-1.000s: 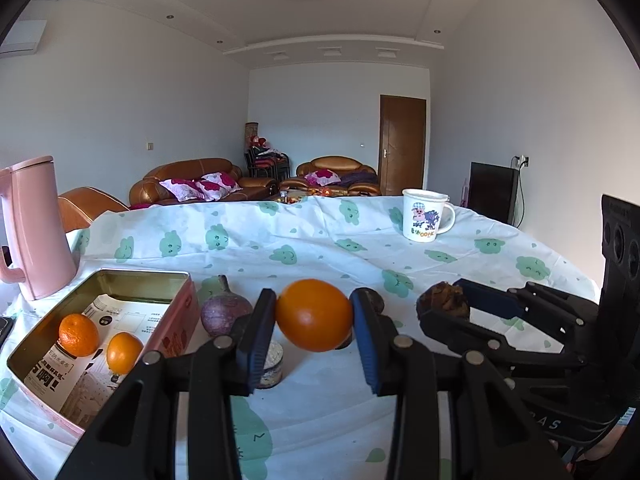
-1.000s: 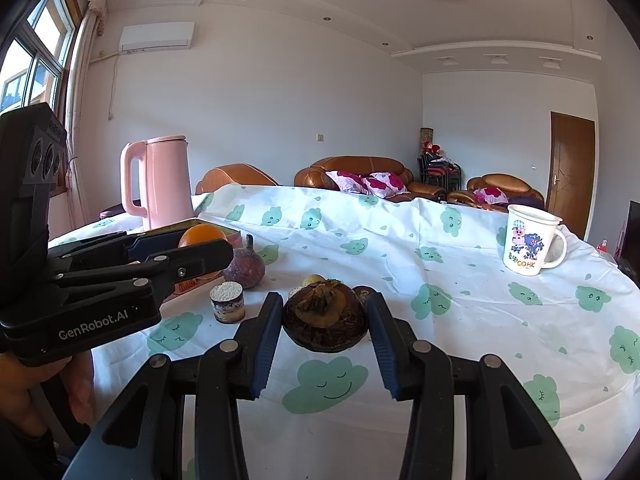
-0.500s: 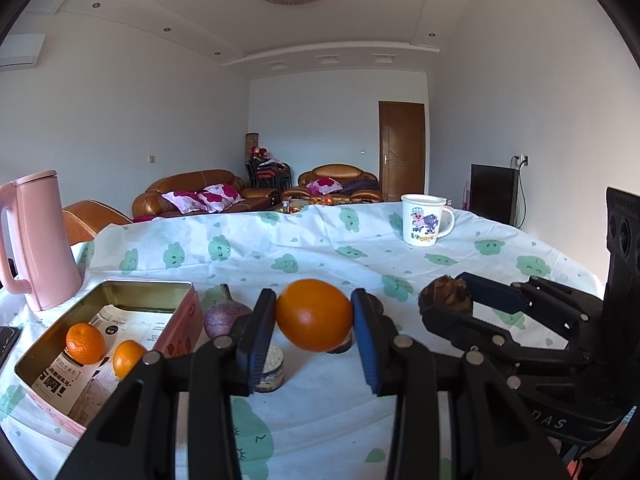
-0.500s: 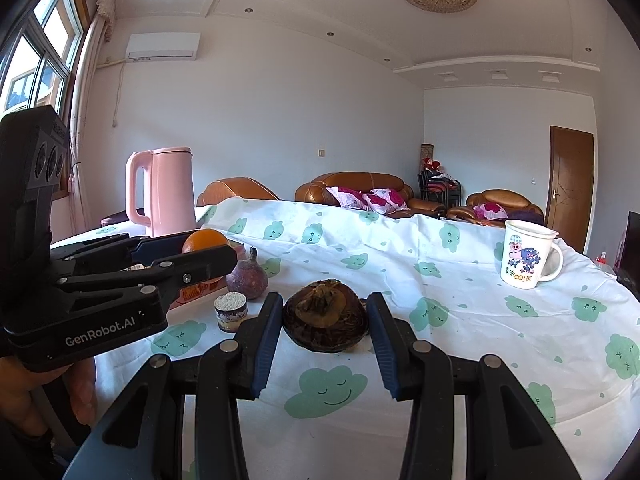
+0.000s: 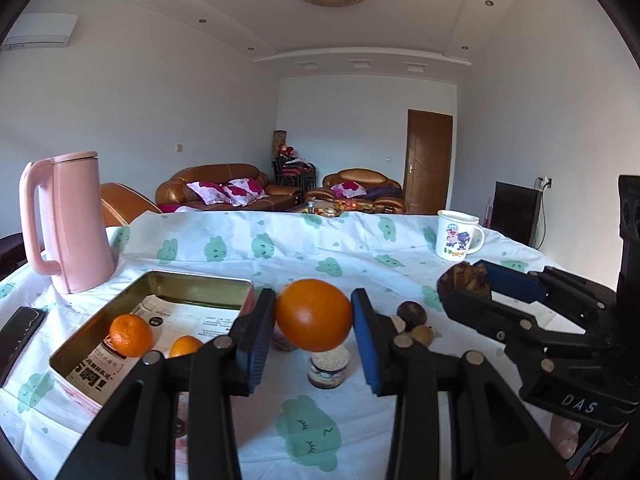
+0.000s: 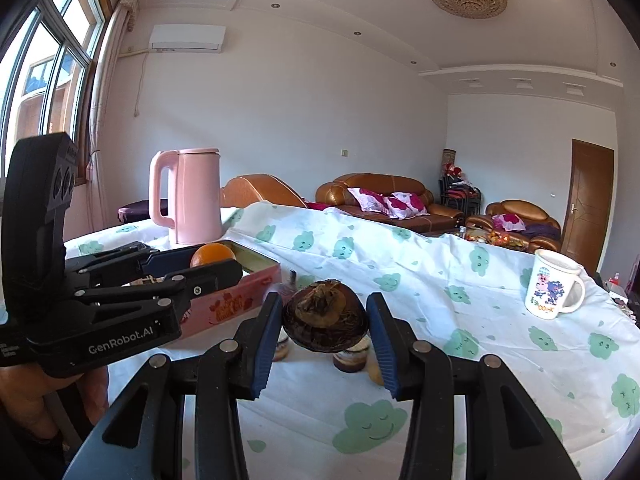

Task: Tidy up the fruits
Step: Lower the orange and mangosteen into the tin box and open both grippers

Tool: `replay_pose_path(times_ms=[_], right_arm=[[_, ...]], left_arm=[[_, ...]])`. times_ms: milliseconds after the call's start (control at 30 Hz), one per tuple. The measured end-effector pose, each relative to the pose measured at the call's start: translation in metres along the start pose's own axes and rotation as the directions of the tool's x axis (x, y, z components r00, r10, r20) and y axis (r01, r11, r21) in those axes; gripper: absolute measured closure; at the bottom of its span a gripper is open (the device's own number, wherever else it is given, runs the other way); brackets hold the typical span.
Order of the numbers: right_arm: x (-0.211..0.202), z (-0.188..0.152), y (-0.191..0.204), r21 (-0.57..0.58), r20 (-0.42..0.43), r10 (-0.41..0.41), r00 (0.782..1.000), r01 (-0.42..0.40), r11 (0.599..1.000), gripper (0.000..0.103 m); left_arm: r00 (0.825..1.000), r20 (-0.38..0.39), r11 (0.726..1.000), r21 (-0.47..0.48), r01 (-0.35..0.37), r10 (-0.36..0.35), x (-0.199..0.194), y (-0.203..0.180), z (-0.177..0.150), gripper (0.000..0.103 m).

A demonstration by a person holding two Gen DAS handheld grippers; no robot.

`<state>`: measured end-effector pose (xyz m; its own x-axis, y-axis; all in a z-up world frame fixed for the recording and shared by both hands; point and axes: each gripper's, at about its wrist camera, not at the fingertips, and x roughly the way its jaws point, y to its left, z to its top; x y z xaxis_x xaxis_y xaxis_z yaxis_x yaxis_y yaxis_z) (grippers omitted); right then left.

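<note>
My left gripper (image 5: 314, 316) is shut on a large orange (image 5: 313, 314) and holds it above the table, just right of the open tin box (image 5: 192, 284). Two small oranges (image 5: 131, 335) lie in the tin on printed paper. My right gripper (image 6: 325, 320) is shut on a dark brown dried fruit (image 6: 325, 317), held above the cloth to the right of the tin (image 6: 236, 304). The right gripper also shows in the left wrist view (image 5: 464, 284). The left gripper with its orange (image 6: 212, 255) shows in the right wrist view.
A pink kettle (image 5: 70, 222) stands behind the tin. A white mug (image 5: 456, 234) is at the far right. A small jar (image 5: 328, 366), a purple fruit (image 5: 282, 340) and small brown fruits (image 5: 412, 314) lie on the cloud-print tablecloth (image 5: 308, 428). A dark phone (image 5: 18, 332) lies at left.
Both grippers have risen and shifted left toward the tin box, each still holding its fruit. The tin and kettle now sit closer to centre in both views.
</note>
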<state>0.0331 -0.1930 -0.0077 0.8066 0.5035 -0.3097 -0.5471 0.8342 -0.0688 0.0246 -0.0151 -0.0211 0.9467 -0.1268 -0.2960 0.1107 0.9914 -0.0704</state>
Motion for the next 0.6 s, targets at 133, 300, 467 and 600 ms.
replay_pose_path(times_ms=[133, 300, 467, 600], right_arm=[[0.018, 0.018, 0.021, -0.01, -0.02, 0.073, 0.997, -0.073, 0.997, 0.058], [0.051, 0.029, 0.047, -0.009, -0.078, 0.14, 0.987, -0.141, 0.99, 0.058], [0.081, 0.032, 0.073, -0.011, -0.139, 0.197, 0.97, -0.201, 0.98, 0.057], [0.103, 0.031, 0.092, -0.022, -0.182, 0.225, 0.957, -0.233, 0.972, 0.057]], left_arm=[[0.998, -0.003, 0.997, -0.041, -0.067, 0.067, -0.004, 0.033, 0.003, 0.063], [0.99, -0.038, 0.987, -0.075, -0.14, 0.138, -0.004, 0.068, 0.002, 0.063], [0.979, -0.091, 0.977, -0.092, -0.192, 0.183, -0.002, 0.098, -0.002, 0.063], [0.973, -0.112, 0.971, -0.108, -0.212, 0.2, -0.003, 0.114, -0.005, 0.063]])
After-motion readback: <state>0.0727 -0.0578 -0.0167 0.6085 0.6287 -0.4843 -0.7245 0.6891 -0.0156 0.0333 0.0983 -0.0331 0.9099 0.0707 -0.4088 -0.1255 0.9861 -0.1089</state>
